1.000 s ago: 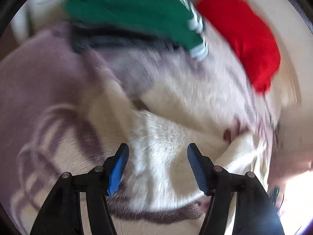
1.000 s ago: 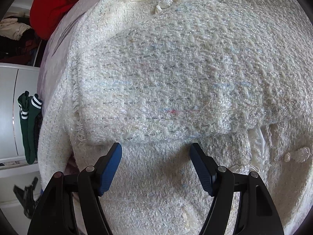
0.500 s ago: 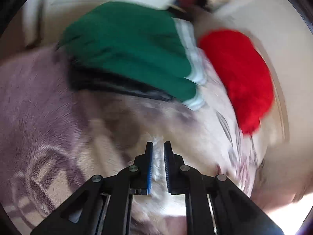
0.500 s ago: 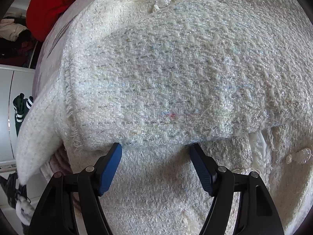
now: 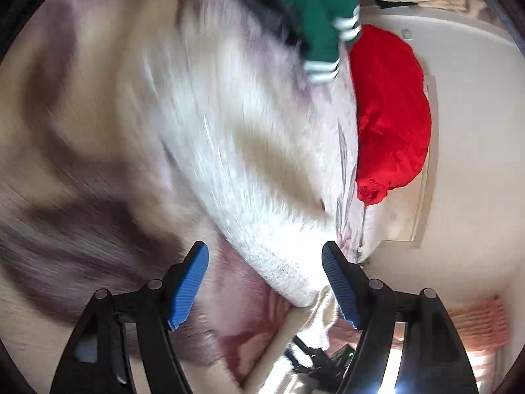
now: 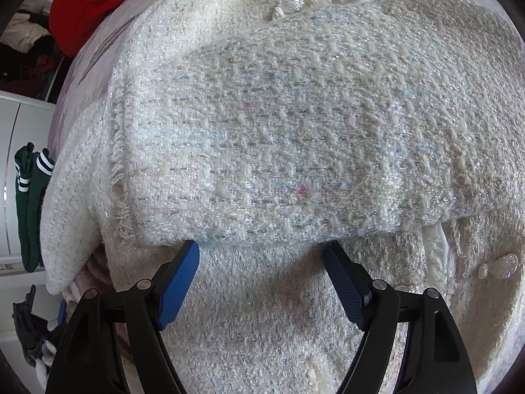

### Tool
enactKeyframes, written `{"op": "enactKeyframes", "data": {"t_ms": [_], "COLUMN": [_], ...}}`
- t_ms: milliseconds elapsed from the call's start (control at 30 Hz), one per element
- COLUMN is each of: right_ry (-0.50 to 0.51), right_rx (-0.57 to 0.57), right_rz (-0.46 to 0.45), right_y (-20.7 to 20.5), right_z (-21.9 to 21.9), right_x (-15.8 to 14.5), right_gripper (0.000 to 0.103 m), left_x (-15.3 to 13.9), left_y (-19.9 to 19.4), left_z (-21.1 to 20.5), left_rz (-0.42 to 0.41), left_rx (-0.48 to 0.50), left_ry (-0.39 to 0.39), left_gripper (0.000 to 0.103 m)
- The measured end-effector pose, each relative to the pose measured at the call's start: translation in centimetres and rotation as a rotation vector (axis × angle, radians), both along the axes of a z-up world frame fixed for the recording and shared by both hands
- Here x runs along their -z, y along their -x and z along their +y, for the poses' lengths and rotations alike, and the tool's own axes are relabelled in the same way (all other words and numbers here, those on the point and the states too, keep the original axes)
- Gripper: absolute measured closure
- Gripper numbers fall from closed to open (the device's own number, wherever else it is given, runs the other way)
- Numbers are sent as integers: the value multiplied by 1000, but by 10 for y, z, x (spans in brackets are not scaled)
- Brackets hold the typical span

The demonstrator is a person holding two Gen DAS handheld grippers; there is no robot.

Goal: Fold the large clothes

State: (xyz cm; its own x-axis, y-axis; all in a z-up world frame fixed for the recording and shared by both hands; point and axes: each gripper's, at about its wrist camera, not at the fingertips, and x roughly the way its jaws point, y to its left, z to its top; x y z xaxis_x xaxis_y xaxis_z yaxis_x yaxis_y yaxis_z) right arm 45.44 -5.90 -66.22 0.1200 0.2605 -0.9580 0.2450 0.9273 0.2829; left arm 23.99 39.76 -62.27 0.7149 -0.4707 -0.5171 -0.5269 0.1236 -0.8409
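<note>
Swinging sideways since the earlier frame, left gripper (image 5: 265, 282) now opening its blue pads, letting go of the fluffy white sleeve (image 5: 262, 197) lying between them. Right gripper (image 6: 261, 279) opening too, gripping nothing, hovering over the white knitted sparkly jacket (image 6: 295, 147) on the purple blanket (image 5: 65, 197). Risking the sleeve flopping back, undoing the fold. Showing only in the left view: far red bundle (image 5: 390, 115), green striped garment (image 5: 315, 10).

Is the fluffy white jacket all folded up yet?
Partly. One sleeve already lies folded across the front of the white jacket. Right now nothing is held: the left gripper is opening over the other sleeve's cuff, and the right gripper, also opening, hovers at the folded sleeve's edge. Left to do: fold that second sleeve in and fold the body over.
</note>
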Motion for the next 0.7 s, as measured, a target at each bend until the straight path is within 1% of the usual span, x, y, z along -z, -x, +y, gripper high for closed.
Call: {"op": "enactKeyframes", "data": {"t_ms": [33, 67, 133, 200, 233, 267, 300, 333, 367, 400, 433, 467, 500, 567, 600, 633, 667, 700], "right_ry": [9, 17, 19, -4, -22, -37, -45, -39, 5, 68, 152, 237, 293, 367, 377, 367, 321, 263], "right_rx": [-5, -9, 0, 20, 36, 51, 62, 72, 82, 80, 75, 71, 67, 77, 76, 67, 40, 37], "right_rz": [-2, -2, -5, -9, -13, -15, -16, -16, -18, -25, -36, -53, -75, -120, -117, -93, -36, 4], "right_y": [0, 0, 2, 4, 5, 6, 6, 7, 6, 5, 3, 0, -4, -12, -16, -20, -26, -29], "right_z": [5, 9, 15, 15, 13, 10, 8, 5, 2, 0, -1, -3, -4, -9, -10, -11, -12, -15], "right_x": [0, 1, 0, -1, -3, -4, -5, -7, -10, -15, -21, -27, -32, -38, -36, -29, -14, -4], "right_gripper": [19, 19, 19, 19, 19, 19, 19, 19, 19, 19, 19, 19, 19, 19, 19, 19, 19, 19], "left_x": [4, 2, 2, -4, -12, -19, -25, -32, -48, -63, -76, -96, -110, -136, -156, -168, -170, -189], "left_y": [-9, -15, -35, -48, -50, -55, -64, -68, -73, -76, -78, -80, -84, -91, -95, -103, -115, -121], "left_z": [-7, -8, -6, -1, 2, 4, 6, 7, 5, 1, -3, -11, -18, -32, -45, -55, -63, -82], "left_rz": [-15, -19, 17, 46, 62, 102, 133, 119, 103, 85, 65, 45, 32, -5, -28, -55, -69, -89], "left_rx": [-18, -31, -94, -176, -220, -236, -222, -217, -202, -177, -156, -130, -104, -59, -30, -5, 13, 46], "left_ry": [15, 12, -80, -166, -229, -292, -333, -360, -417, -471, -515, -582, -640, -711, -763, -791, -811, -852], "left_gripper": [34, 34, 33, 36, 50, 95, 96, 97, 97, 97, 97, 97, 97, 97, 97, 97, 97, 97]}}
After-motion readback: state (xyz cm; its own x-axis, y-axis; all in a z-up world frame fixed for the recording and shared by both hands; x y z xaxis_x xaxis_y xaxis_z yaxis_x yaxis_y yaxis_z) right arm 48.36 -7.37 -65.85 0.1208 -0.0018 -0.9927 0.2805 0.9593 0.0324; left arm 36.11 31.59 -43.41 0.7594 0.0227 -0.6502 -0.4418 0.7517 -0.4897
